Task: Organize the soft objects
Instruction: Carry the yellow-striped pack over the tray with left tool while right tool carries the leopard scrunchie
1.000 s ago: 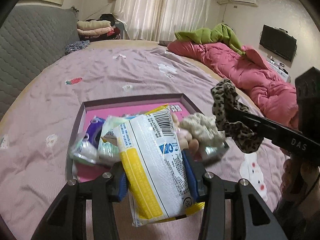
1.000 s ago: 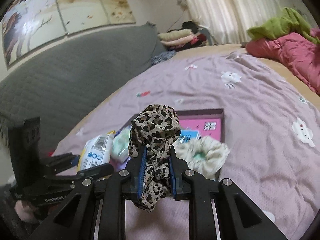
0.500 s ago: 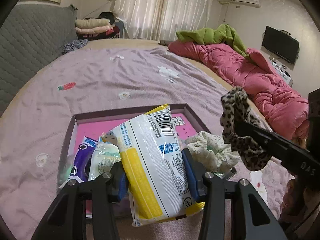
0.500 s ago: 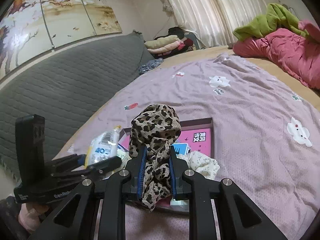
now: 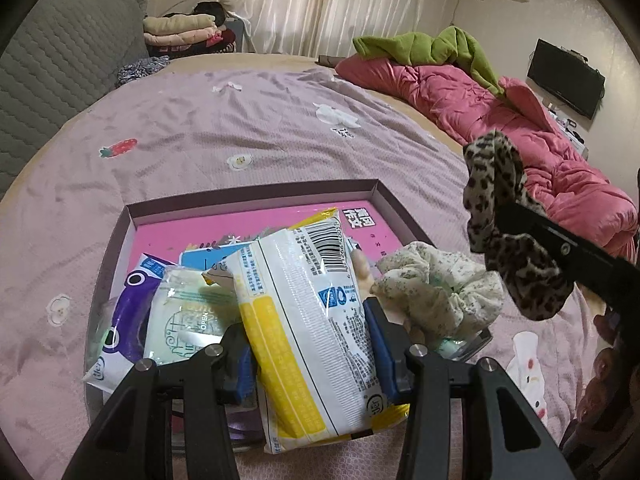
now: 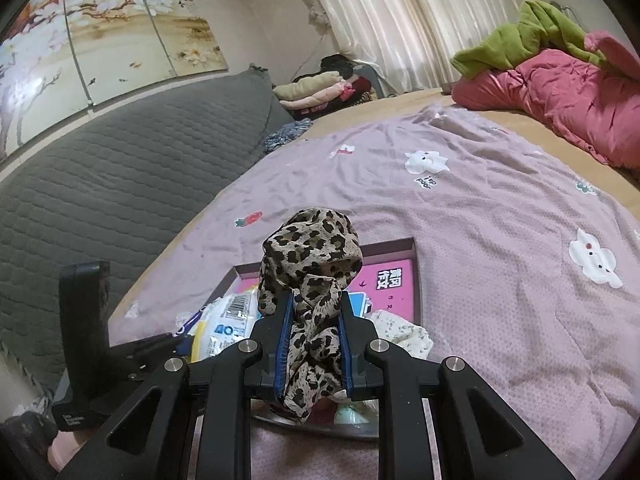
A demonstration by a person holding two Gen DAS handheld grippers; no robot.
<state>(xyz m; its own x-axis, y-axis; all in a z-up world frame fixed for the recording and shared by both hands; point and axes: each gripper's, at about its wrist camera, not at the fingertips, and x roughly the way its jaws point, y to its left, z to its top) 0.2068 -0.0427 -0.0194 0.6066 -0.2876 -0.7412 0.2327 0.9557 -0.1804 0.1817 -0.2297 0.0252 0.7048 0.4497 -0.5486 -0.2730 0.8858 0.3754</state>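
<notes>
My left gripper is shut on a yellow-and-white tissue pack, held over the near part of a shallow box with a pink floor. In that box lie a purple pack, a pale green wipes pack and a cream floral scrunchie. My right gripper is shut on a leopard-print scrunchie, seen at the right of the left wrist view too, above the box's right edge. The left gripper and its tissue pack appear low left in the right wrist view.
The box sits on a mauve bedspread with small printed patches. A pink quilt with a green garment lies far right. A grey padded headboard runs along the left; folded clothes are stacked behind.
The left gripper with the tissue pack has moved forward and lower over the box, which now looms larger. The right gripper kept its hold on the leopard scrunchie and shifted slightly.
</notes>
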